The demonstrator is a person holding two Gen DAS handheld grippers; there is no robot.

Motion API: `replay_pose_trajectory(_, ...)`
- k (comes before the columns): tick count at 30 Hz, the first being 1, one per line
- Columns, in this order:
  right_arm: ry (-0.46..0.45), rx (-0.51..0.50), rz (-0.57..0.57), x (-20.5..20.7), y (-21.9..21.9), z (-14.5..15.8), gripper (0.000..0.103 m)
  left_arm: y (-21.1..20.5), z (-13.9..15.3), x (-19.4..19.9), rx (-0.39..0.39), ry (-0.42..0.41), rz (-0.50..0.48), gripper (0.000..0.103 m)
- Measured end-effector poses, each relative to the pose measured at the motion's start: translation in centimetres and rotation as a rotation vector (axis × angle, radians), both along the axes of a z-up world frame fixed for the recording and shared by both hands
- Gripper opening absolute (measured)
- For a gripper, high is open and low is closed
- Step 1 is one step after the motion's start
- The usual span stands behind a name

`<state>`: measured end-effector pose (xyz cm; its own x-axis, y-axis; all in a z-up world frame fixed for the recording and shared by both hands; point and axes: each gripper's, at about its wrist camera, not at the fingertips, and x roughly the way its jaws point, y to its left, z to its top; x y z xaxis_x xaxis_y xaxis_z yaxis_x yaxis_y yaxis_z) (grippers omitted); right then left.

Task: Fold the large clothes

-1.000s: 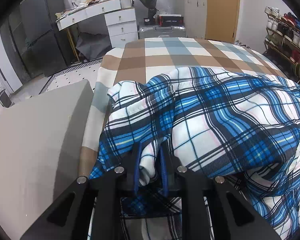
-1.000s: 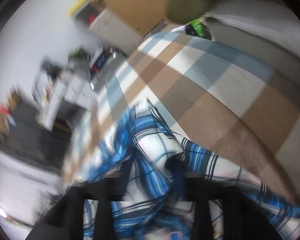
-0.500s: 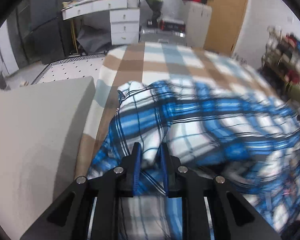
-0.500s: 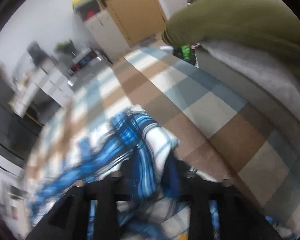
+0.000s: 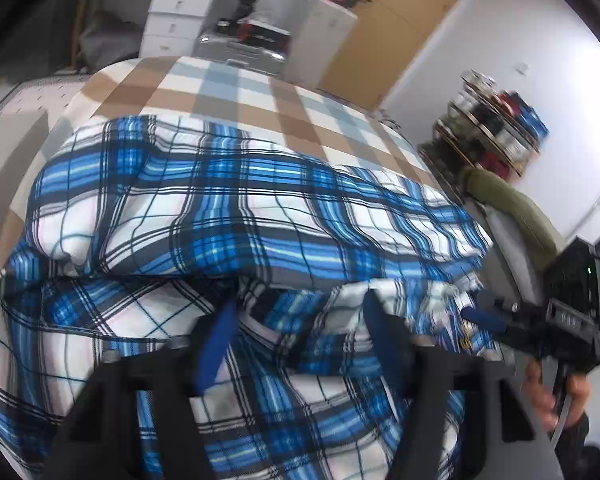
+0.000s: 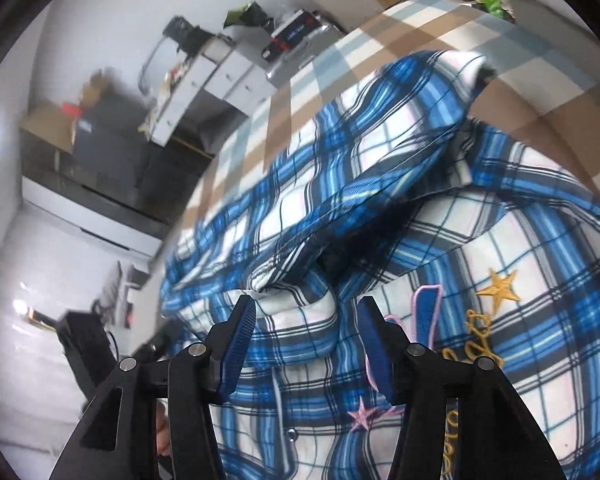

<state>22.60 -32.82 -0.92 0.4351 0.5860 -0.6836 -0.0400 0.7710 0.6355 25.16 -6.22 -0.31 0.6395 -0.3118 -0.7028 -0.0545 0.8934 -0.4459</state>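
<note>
Both grippers, left gripper [image 5: 300, 320] and right gripper [image 6: 304, 328], wide open, holding nothing. Soft, light plaid shirt [image 6: 380, 200] just ahead of fingertips; likely best pinched at folded hem.

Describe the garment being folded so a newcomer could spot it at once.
Start at the bed with its brown, pale-blue and white checked cover. The shirt lies bunched across it: bright blue, black and white plaid. Unlike the cover, it carries a stitched gold star.

Checked bed [image 5: 236, 92] under blue plaid shirt [image 5: 240, 216]
</note>
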Motion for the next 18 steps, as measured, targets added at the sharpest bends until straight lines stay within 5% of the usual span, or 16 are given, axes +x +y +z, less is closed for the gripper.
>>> replay_pose_trajectory(1, 0.011, -0.006, 0.009, 0.5, 0.7, -0.3, 0.053, -0.2, -0.2, 0.2, 0.015, 0.016, 0.014, 0.008)
replay_pose_trajectory(2, 0.015, -0.013, 0.014, 0.9, 1.2, -0.5, 0.053, -0.1, -0.3, 0.2, 0.01, 0.021, 0.015, 0.005)
replay_pose_trajectory(3, 0.014, -0.028, 0.018, 1.3, 1.9, -0.6, 0.052, 0.1, -0.3, 0.0, -0.014, 0.01, 0.021, 0.005)
replay_pose_trajectory(7, -0.099, -0.094, 0.048, 1.5, 3.6, 0.8, 0.006, 0.3, 1.1, -2.0, -0.037, -0.017, 0.001, 0.004)
replay_pose_trajectory(9, -0.135, 0.017, 0.049, 0.6, 2.9, 1.9, 0.006, 0.5, 1.4, -2.6, -0.049, -0.004, -0.01, 0.004)
replay_pose_trajectory(11, -0.116, 0.048, 0.022, 0.5, 1.6, 1.6, 0.006, 0.5, 0.4, -2.3, -0.079, 0.052, -0.044, 0.01)
replay_pose_trajectory(14, 0.048, -0.053, -0.029, 1.5, 0.6, -1.2, 0.006, 0.0, -1.8, -1.8, -0.049, 0.145, -0.056, 0.024)
replay_pose_trajectory(16, 0.074, -0.076, -0.036, 1.5, 0.2, -1.5, 0.011, -0.4, -1.6, -2.5, 0.005, 0.117, -0.036, 0.035)
replay_pose_trajectory(18, 0.009, -0.124, -0.052, 1.0, 0.2, 0.0, 0.017, -0.8, -0.6, -3.5, 0.067, 0.072, -0.039, 0.045)
